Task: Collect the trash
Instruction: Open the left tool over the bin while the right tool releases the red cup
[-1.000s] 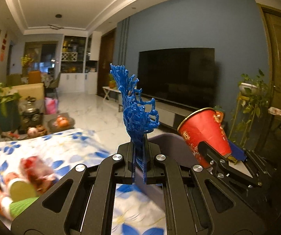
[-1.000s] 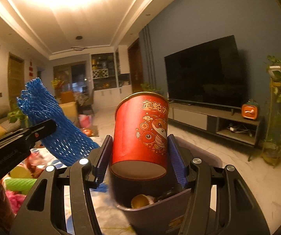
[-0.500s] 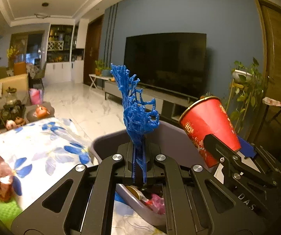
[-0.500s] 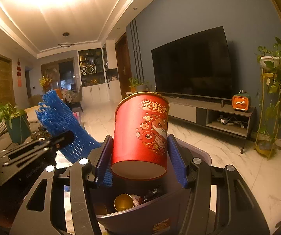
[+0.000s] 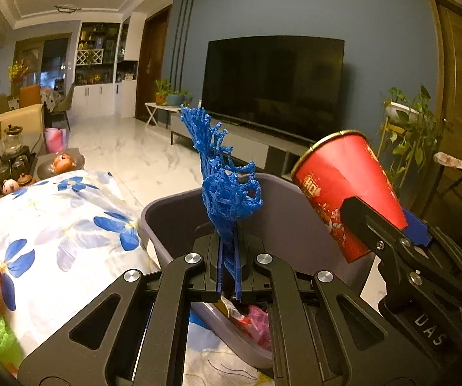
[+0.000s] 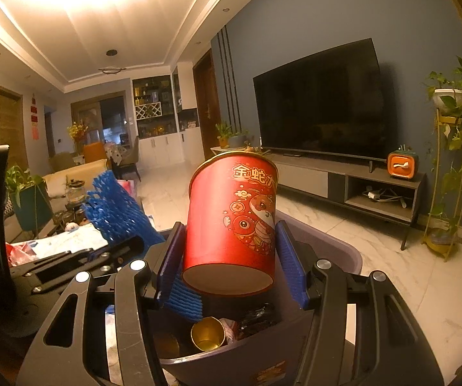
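Left claw (image 5: 227, 276) now over bin rim (image 5: 153, 206), pinching blue net (image 5: 227, 189), right claw (image 6: 231, 257) gripping cup (image 6: 231, 218)

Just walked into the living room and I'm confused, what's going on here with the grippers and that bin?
A person is clearing trash with a handheld gripper in each hand. The left gripper has its jaws shut on a piece of blue foam netting, and the right gripper is clamped on a red paper cup. Both are held over a grey trash bin that already has a gold cup and wrappers inside. Neither piece has been dropped in yet.
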